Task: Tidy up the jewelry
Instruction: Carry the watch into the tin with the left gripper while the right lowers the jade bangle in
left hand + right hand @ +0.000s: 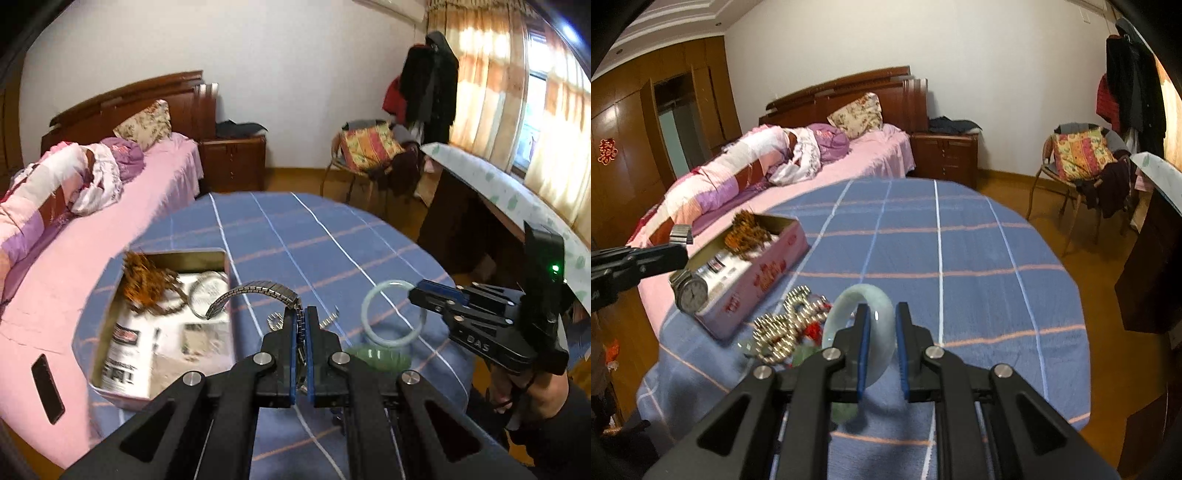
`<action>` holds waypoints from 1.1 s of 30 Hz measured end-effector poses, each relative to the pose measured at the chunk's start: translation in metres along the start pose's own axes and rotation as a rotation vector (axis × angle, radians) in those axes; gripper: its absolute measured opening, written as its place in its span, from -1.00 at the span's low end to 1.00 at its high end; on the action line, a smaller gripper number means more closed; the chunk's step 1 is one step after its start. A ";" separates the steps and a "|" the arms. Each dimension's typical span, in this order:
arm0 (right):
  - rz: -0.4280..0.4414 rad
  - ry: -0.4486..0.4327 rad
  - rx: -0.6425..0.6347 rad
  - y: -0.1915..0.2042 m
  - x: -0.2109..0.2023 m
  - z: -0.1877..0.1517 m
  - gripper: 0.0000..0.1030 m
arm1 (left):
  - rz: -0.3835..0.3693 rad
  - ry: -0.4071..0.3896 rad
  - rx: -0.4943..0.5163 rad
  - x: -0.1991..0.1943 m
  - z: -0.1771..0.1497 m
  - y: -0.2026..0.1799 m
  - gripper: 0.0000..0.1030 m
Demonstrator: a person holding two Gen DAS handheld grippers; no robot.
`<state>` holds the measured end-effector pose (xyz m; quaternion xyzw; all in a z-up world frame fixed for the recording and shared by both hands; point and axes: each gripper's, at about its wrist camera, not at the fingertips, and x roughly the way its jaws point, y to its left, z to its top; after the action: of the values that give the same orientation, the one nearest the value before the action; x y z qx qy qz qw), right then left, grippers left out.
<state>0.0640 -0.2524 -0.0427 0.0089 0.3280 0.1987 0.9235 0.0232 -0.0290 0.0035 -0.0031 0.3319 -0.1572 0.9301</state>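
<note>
Watch [689, 293] hangs clamped by its band in left tongs [303, 325] beside the tin [757, 273]; lower it gently inside; right tongs [882, 332] clamp, seemingly, the jade bangle [858, 314].

Your table [979, 258] wears a blue cloth crossed by white and salmon lines. The tin box [764, 273] beside you is pink with red print (its inside is lined with black-and-white printed paper), holding russet-brown beads [746, 236]. The bangle [864, 317] is pale milky green. The watch [689, 291] is silver, white-faced. Your gripper pads [863, 354] are blue on black.
</note>
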 end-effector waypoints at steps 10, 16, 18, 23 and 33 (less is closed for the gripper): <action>0.057 -0.031 -0.069 0.037 0.007 0.041 -0.69 | 0.074 -0.056 -0.018 -0.007 0.021 0.045 -0.96; 0.109 -0.023 -0.132 0.074 0.029 0.066 -0.69 | 0.135 -0.044 -0.027 0.009 0.027 0.078 -0.95; 0.124 -0.008 -0.155 0.088 0.043 0.071 -0.69 | 0.147 -0.032 -0.039 0.016 0.027 0.090 -0.95; 0.157 0.040 -0.187 0.112 0.074 0.073 -0.69 | 0.176 -0.003 -0.071 0.034 0.024 0.111 -0.95; 0.196 0.157 -0.229 0.135 0.118 0.060 -0.69 | 0.216 0.069 -0.087 0.060 0.007 0.130 -0.95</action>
<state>0.1355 -0.0771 -0.0466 -0.0798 0.3720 0.3239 0.8662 0.1092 0.0763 -0.0430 -0.0023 0.3684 -0.0415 0.9287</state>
